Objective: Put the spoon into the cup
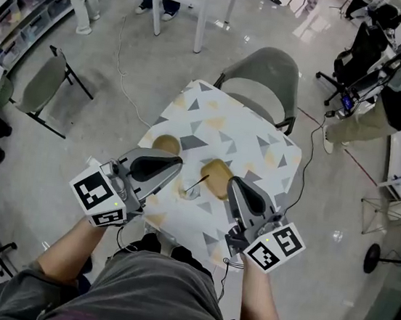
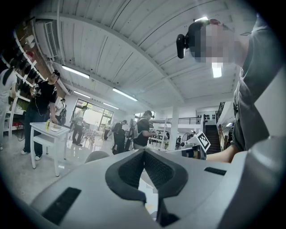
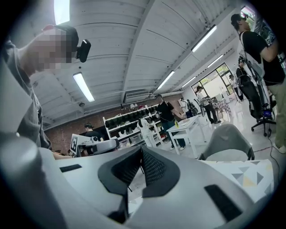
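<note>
- The spoon [image 1: 199, 183] is a thin dark stick; it seems to stand in the cup [image 1: 190, 191] already, its handle leaning out toward the right of the cup. The bowl end is too small to make out.
- The cup looks clear and small. I judge it light, smooth and easy to tip, and breakable if it is glass.
- The spoon is likely light, stiff and slick. The upper handle above the cup's rim is the place to take hold, since it offers the only free length.
- The left gripper [image 1: 177, 163] hovers just left of the cup, jaws pressed together with nothing between them.
- The right gripper [image 1: 232, 185] hangs to the right of the cup, jaws likewise closed and empty. Its own view shows only a thin dark line past the pads, probably the spoon's handle.
- 2 brown dishes flank the cup: a bowl [image 1: 167, 144] behind and left of it, and a plate [image 1: 217, 177] just right of it, under the leaning handle.
- The cup stands near the table's [image 1: 255, 137] near edge, so a sideways knock could send it off.
- Open room lies behind the cup, toward the chair [image 1: 267, 73], and straight above it. Both sides are crowded by the grippers and dishes.
</note>
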`<state>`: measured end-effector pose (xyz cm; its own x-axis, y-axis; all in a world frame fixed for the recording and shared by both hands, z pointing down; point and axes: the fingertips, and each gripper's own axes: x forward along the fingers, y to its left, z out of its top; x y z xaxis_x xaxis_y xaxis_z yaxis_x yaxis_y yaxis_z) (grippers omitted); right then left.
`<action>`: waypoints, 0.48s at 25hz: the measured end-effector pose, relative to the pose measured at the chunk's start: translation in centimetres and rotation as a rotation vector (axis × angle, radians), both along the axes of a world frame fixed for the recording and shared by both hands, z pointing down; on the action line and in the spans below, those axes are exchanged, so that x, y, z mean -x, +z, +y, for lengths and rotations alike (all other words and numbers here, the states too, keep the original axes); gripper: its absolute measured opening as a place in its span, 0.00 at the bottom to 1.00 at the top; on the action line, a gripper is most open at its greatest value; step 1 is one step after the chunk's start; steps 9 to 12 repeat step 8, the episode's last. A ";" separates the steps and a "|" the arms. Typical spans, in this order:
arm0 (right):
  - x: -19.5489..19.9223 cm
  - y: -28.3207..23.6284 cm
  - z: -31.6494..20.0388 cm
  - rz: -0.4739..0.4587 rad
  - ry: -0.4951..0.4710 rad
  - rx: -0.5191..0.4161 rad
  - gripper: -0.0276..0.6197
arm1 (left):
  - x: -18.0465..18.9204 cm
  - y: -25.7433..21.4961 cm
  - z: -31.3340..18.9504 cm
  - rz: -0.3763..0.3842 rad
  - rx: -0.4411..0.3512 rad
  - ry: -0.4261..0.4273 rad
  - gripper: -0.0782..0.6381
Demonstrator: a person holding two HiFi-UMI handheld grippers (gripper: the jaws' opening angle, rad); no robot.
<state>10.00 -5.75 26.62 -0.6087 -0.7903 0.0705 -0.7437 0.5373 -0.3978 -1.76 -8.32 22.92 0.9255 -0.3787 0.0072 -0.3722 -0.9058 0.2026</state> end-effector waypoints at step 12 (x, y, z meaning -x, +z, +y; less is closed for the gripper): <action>-0.9 -0.1 0.9 -0.002 -0.004 -0.008 0.07 | -1.0 0.2 0.8 -0.002 0.001 0.002 0.13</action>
